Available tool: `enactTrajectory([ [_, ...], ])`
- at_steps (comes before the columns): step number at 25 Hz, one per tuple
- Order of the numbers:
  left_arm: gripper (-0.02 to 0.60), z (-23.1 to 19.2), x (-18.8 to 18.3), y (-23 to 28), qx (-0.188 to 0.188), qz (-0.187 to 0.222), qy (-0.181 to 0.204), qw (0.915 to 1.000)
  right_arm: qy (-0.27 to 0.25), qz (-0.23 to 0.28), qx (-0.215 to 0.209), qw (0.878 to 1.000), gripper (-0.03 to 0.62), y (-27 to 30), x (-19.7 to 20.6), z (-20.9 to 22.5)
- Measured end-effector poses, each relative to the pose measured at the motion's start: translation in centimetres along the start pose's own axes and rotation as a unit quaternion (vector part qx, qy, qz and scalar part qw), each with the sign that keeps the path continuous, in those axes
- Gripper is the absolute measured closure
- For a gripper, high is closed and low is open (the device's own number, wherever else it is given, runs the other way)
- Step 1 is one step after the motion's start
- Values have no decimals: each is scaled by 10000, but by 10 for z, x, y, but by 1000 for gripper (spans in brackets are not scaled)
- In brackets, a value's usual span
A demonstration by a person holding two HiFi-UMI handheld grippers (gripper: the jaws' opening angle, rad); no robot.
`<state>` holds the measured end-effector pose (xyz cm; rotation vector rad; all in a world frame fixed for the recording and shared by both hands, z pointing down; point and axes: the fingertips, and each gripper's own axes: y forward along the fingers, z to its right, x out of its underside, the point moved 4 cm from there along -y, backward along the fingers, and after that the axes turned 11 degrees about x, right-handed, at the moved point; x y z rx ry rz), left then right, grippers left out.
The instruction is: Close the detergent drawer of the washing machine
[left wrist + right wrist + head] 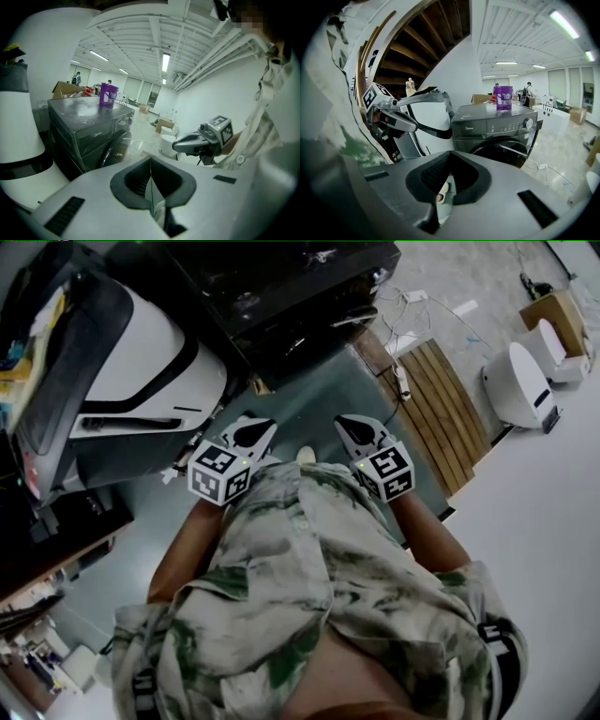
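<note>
Washing machine [497, 126] stands dark ahead of you, well apart from both tongs. Its detergent drawer [471, 127] is at the upper left of the front and looks flush with the panel. Your left forearm [183, 554] and right forearm [431, 531] are bent and tucked beside your shirt [309, 568], aiming forward and somewhat down. Left tongs [255, 430] are pressed together on nothing, and right tongs [356, 427] are likewise closed and empty. A purple jug [503, 97] sits on the machine's top.

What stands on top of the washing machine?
A purple jug stands upright on the washing machine. Its contents cannot be seen, nor the patch of top beneath it.
</note>
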<state>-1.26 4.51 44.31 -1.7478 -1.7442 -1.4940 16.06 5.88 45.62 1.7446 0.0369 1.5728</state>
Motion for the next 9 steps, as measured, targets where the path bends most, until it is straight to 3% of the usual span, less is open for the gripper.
enactTrajectory([
  [9,557,5,-22,30,86,-77,101,9999,180,-21,157,9997,573,-16,8,30],
])
